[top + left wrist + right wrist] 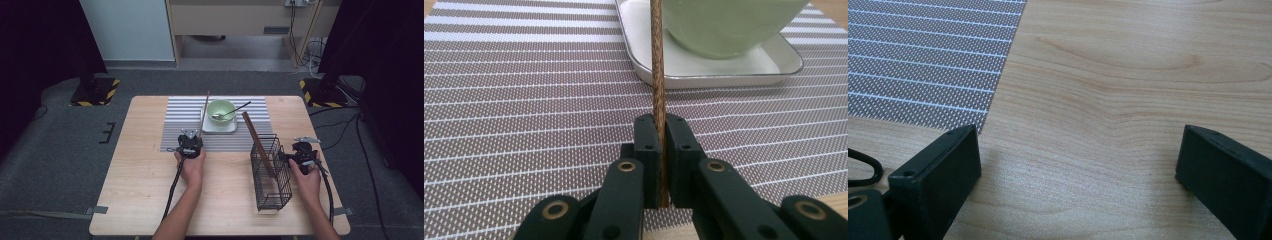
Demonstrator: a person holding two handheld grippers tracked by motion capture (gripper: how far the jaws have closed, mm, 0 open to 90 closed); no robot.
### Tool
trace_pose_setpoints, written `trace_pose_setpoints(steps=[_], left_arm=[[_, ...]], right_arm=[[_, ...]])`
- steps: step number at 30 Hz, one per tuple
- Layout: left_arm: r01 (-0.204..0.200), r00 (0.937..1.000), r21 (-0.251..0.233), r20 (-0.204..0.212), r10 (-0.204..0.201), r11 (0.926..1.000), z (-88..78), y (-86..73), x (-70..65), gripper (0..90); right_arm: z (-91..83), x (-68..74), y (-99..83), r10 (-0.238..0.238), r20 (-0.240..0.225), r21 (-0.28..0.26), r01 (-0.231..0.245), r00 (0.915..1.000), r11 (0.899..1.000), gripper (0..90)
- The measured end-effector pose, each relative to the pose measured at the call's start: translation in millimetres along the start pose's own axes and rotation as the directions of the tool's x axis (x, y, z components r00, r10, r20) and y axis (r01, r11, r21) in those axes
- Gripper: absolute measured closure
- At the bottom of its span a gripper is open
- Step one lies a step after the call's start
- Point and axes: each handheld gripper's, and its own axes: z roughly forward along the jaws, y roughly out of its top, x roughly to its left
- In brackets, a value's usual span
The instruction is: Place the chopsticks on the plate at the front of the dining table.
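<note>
Left hand-held gripper (663, 150): pressed together on a single brown wooden chopstick (657, 75), which runs out between the jaws and away from the camera; in the high view this hand-held gripper (190, 142) sits at the near edge of the striped mat.
Held chopstick: in the high view it slants up and away from the left hand-held gripper, its far end reaching past the back edge of the mat, just left of the bowl; in the left gripper view it crosses in front of the dish's near corner.
Right hand-held gripper (1078, 170): jaws spread wide, with bare wood between them; in the high view it (303, 150) is just right of the wire basket.
Wire basket (272, 175): black, standing on the right part of the surface, near the person's right hand (307, 180).
Second chopstick (256, 140): brown, leaning in the basket, its upper end sticking out toward the mat.
Bowl (221, 110): pale green, on a white square dish (219, 127) in the middle of the mat, with a spoon (230, 112) resting in it, handle pointing right.
Striped mat (180, 125): grey and white, lying across the back half of the surface.
Surface (140, 175): light wood, the person's forearms coming in from its near edge.
Left hand (191, 167): wrapped round the left hand-held gripper's body, its cable trailing back toward the near edge.
</note>
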Motion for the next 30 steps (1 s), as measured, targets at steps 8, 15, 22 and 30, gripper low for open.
trace_pose_setpoints(steps=[8,15,22,30], left_arm=[[-0.003,1.0,0.011,0.003,0.003,0.9999,0.8,-0.9,-0.3,84.7],[0.0,1.0,0.015,0.001,0.0,0.9999,2.0,-1.8,1.7,84.8],[-0.005,1.0,0.016,0.001,0.005,0.9999,2.0,-2.1,0.4,84.7],[-0.015,0.9998,0.014,-0.01,0.015,0.9998,1.7,-2.7,-1.0,84.7]], right_arm=[[0.0,0.0,0.0,0.0,0.0,0.0,0.0,1.0,1.0,4.3],[0.0,0.0,0.0,0.0,0.0,0.0,0.0,1.0,1.0,4.3],[0.0,0.0,0.0,0.0,0.0,0.0,0.0,1.0,1.0,4.3],[0.0,0.0,0.0,0.0,0.0,0.0,0.0,1.0,1.0,4.3]])
